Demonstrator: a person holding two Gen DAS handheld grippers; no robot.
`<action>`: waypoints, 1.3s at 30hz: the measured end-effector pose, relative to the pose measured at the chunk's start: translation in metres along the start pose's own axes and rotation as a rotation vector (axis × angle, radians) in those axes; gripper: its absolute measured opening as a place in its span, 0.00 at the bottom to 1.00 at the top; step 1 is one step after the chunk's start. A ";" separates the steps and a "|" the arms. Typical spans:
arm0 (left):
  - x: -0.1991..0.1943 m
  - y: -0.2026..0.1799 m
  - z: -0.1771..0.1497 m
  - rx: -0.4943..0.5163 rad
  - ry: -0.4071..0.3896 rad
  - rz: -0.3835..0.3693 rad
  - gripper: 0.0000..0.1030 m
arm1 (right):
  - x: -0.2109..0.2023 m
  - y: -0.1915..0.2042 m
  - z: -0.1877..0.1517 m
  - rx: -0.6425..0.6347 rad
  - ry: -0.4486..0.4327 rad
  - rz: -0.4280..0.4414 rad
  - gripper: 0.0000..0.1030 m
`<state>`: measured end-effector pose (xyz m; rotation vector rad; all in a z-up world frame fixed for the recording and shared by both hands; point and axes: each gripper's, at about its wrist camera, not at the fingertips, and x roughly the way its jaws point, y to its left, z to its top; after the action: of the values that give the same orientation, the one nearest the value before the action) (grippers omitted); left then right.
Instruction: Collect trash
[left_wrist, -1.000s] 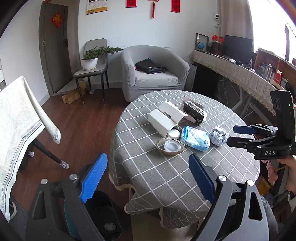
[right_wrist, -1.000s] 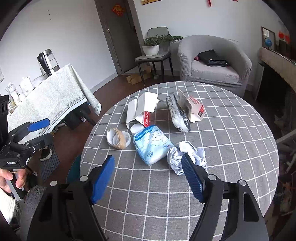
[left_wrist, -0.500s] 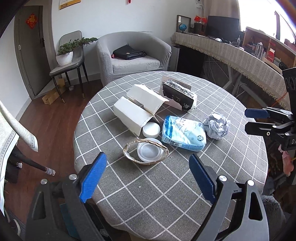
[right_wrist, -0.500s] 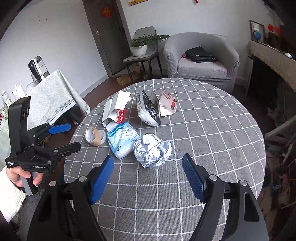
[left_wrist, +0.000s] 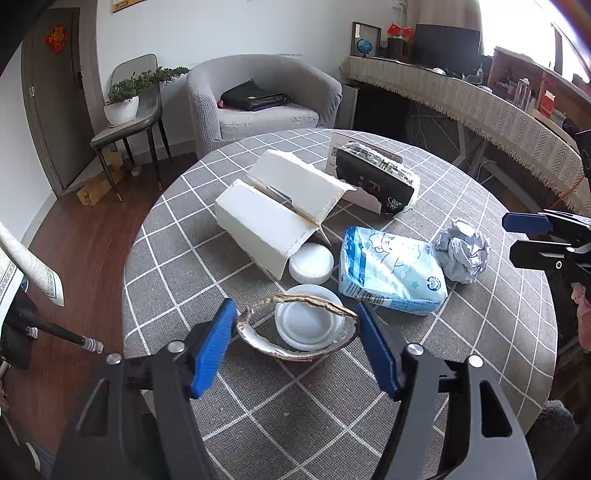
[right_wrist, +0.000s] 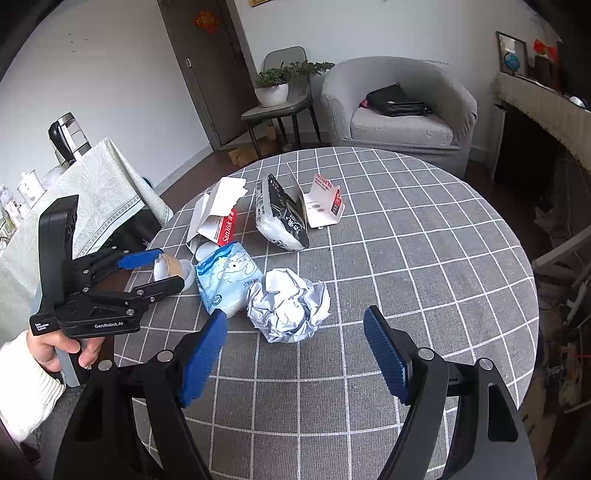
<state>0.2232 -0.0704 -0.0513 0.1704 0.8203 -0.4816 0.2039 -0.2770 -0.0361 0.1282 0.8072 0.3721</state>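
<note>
A crushed brown paper cup (left_wrist: 295, 350) with a white lid inside lies on the grey checked tablecloth (left_wrist: 295, 417). My left gripper (left_wrist: 294, 309) straddles it; its jaws are closing and the blue pads stand at the cup's two sides without visibly squeezing it. From the right wrist view the left gripper (right_wrist: 171, 266) is around the cup (right_wrist: 170, 263). A crumpled white paper ball (right_wrist: 288, 306) lies just ahead of my open right gripper (right_wrist: 295, 316), between its tips and untouched. The left wrist view shows that right gripper (left_wrist: 508, 239) beside the ball (left_wrist: 461, 251).
A blue-white tissue pack (left_wrist: 391, 273), a torn white carton (left_wrist: 273, 218), a round white lid (left_wrist: 312, 258) and a black-white bag (left_wrist: 376, 181) crowd the table's middle. Behind stand a grey armchair (left_wrist: 258, 96) and a chair with a plant (left_wrist: 125, 107). A cloth-covered side table (right_wrist: 92, 195) is left.
My left gripper came forward and down from the table's edge to the crushed cup, and its jaws narrowed around it. The right gripper drew up to the paper ball.
</note>
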 end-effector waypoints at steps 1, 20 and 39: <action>-0.001 0.000 0.000 -0.001 -0.004 0.001 0.64 | 0.001 0.000 0.000 0.000 0.001 0.000 0.75; -0.052 0.002 0.004 -0.053 -0.095 -0.037 0.64 | 0.030 0.010 0.006 -0.015 0.053 -0.020 0.75; -0.130 0.048 -0.038 -0.163 -0.115 0.092 0.64 | 0.048 0.022 0.009 -0.031 0.090 -0.050 0.49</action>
<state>0.1454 0.0289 0.0170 0.0291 0.7322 -0.3328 0.2346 -0.2382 -0.0571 0.0630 0.8917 0.3449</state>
